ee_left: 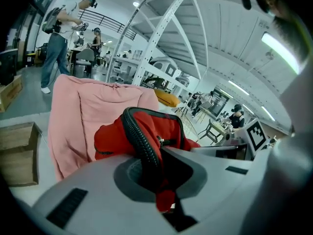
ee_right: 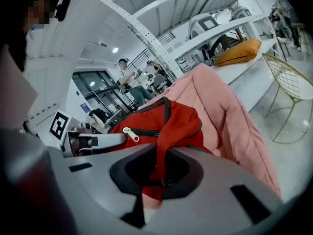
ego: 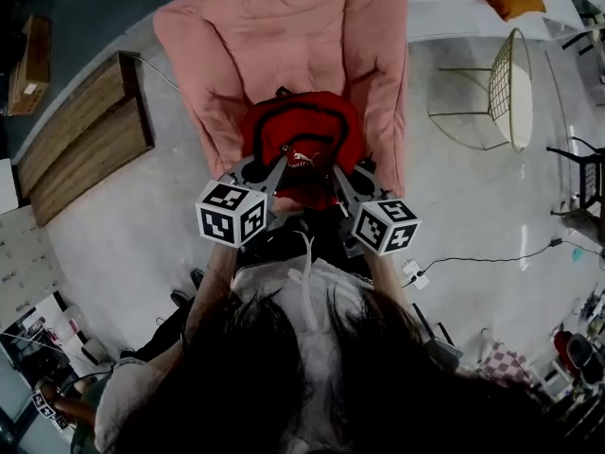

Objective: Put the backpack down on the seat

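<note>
Nearest the person, the left gripper [ego: 276, 170] is clamped on the backpack's black strap [ee_left: 139, 138] and the right gripper [ego: 337, 176] pinches its red strap [ee_right: 164, 146], both pairs of jaws narrow around the fabric. The backpack [ego: 301, 140] hangs from them over the front of the pink seat [ego: 284, 36]; whether its base touches I cannot tell. The set-down seems in hand: next, lower both grippers evenly until the seat takes the weight, then let the jaws part.
</note>
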{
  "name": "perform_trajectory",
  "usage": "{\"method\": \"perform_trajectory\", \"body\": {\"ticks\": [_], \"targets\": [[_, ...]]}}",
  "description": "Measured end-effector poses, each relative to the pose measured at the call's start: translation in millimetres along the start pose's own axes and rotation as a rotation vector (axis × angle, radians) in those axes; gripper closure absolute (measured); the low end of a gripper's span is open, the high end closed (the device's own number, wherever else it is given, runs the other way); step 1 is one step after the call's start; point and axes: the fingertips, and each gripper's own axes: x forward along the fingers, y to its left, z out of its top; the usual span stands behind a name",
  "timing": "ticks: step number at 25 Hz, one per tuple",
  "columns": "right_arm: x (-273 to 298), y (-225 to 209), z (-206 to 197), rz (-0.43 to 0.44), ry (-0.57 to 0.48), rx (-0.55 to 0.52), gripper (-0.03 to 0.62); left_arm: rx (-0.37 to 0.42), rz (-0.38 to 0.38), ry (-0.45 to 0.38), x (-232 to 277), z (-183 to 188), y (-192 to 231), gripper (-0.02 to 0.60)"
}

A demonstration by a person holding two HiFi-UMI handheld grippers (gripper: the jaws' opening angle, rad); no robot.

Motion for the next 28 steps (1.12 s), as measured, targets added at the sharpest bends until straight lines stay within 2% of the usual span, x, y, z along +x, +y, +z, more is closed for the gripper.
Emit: {"method": "perform_trajectory", "body": {"ticks": [4,13,18,22,28], "targets": [[21.0,-34.8,3.6,-0.003,0.044,0.041,0.549,-0.01,0.015,0.046,39.8,3.7,14.6,0.541],[77.6,-94.2,1.8,-0.03,0.111,0.107,0.549,-0.11,0.068,0.106,107.0,-5.4,66.1,0.541],[104.9,-127.4,-15.1,-0.04,0.157,0.149,0.549,-0.141,0.102,0.158,140.1,-22.2,96.4,0.541],[122.5,-153.5,-40.9,-0.064,0.19,0.232,0.549,-0.209,0.124,0.211,158.0,-50.7,119.8,0.54],[151.3,-189.5,-72.1,-0.123,0.257,0.226,0.549,-0.281,0.168,0.273,184.9,-88.3,154.6,0.54]]}}
